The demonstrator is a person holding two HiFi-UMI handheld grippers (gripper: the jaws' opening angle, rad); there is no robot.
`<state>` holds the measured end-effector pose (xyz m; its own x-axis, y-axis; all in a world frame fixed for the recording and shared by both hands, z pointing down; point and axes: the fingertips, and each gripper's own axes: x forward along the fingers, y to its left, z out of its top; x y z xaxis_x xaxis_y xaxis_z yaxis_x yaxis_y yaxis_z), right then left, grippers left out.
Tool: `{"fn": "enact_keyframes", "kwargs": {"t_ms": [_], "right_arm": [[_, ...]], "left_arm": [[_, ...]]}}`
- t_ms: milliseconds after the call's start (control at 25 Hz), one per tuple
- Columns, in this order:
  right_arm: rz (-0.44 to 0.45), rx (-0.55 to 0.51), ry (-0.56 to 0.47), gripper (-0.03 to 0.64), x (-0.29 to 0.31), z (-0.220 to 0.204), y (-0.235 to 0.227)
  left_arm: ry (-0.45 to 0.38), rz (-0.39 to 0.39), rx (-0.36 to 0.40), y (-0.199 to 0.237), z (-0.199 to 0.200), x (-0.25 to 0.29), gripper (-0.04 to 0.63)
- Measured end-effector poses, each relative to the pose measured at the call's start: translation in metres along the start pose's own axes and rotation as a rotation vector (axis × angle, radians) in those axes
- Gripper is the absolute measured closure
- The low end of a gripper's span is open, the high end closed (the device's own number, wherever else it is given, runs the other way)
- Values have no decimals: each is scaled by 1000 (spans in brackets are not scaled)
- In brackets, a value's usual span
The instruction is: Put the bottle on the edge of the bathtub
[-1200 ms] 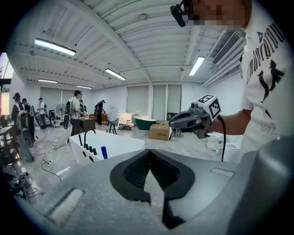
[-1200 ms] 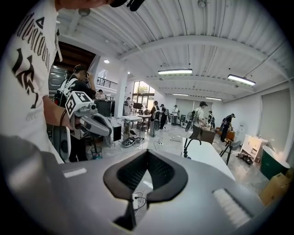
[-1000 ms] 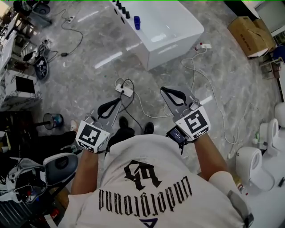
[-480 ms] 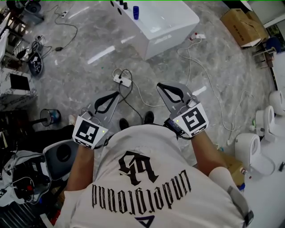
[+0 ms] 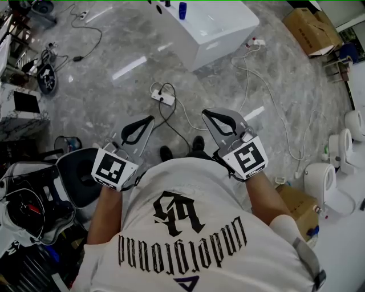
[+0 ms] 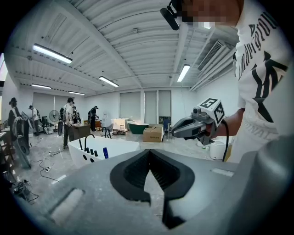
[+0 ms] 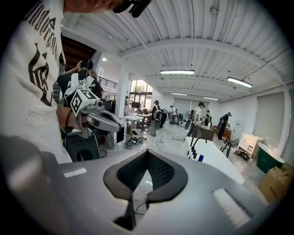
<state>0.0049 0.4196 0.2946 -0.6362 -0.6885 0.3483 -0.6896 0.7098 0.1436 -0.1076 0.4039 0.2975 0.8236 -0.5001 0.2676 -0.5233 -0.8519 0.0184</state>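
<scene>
Blue bottle (image 5: 182,9) upright on rim of white bathtub (image 5: 228,28), top centre of head view. Left tool (image 5: 148,121) and right tool (image 5: 209,116) mid-frame over grey marble floor (image 5: 114,97), well apart from tub. Left gripper view: jaws closed, nothing between; bottle on tub, left of centre. Right gripper view: jaws closed, empty; bottle on tub, right of centre.
</scene>
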Motion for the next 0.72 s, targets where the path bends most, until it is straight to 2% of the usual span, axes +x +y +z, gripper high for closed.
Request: {"fn": "enact_keyframes", "kwargs": {"t_ms": [240, 520, 720], "right_arm": [[-7, 20, 2, 615, 6, 7, 29], [8, 41, 12, 615, -3, -6, 50], [3, 49, 31, 615, 18, -11, 55]], "left_arm": [[9, -15, -22, -1, -6, -22, 589], [16, -29, -47, -16, -18, -28, 589], [12, -52, -54, 0, -29, -28, 589]]}}
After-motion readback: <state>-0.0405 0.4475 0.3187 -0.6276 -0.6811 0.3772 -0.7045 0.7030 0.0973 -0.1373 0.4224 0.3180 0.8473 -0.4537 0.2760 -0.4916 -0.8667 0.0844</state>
